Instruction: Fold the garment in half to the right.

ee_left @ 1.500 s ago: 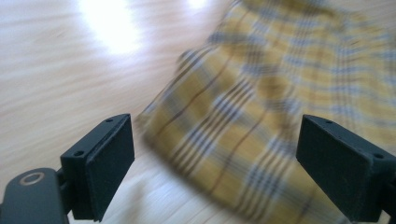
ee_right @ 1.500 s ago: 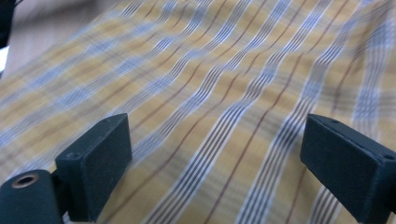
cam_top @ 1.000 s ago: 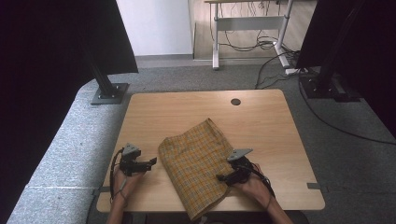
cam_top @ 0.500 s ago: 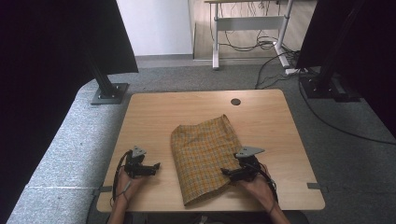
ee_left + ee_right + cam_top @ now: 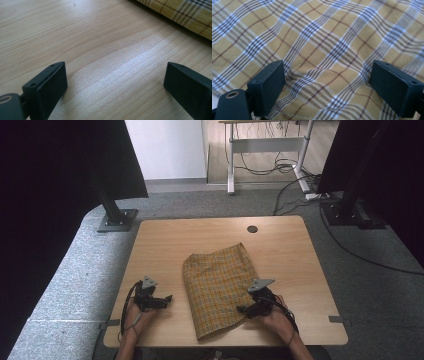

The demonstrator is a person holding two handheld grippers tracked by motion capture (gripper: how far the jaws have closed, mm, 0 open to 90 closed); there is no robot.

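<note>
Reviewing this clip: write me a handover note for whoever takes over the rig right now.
Left hand-held gripper: open over bare table, its jaws have just been opening, nothing between them, cloth's edge close by.
Right hand-held gripper: open, jaws apart above the checked cloth, not pinching it.
Cloth lies folded, flat near the table's front edge, between the two grippers.
Done: one fold, it seems.
Left: probably another fold or smoothing; regrip first.

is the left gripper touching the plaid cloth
Apart. The left gripper view shows the left gripper with jaws open over bare table; the plaid cloth lies beyond them, wood between.
</note>
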